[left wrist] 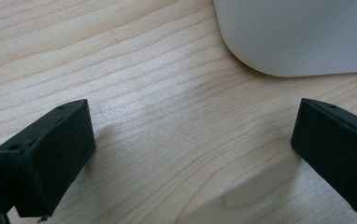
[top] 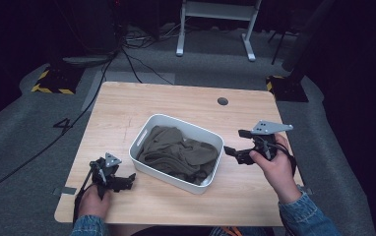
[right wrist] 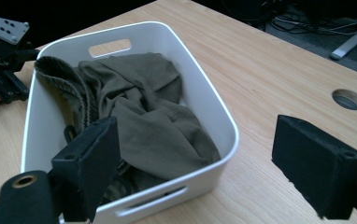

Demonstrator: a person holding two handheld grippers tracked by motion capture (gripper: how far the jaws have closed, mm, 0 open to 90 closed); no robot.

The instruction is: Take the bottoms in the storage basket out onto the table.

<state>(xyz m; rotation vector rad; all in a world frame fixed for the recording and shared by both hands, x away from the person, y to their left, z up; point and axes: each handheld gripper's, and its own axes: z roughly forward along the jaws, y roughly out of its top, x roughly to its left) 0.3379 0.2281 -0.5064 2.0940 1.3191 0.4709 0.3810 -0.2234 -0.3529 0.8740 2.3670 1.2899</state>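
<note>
Beside the white plastic bin (top: 141, 135) on the table (top: 122, 105), the right hand-held gripper (top: 236, 142), jaws spread, should dip onto the crumpled olive cloth garment (top: 176, 150) and pinch a raised fold.

Smooth white plastic bin (top: 145, 132); soft matt olive cloth (top: 176, 150); pale wood-grain table (top: 127, 105).

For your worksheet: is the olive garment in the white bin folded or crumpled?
Crumpled: the olive garment lies bunched in uneven folds inside the white bin.
</note>
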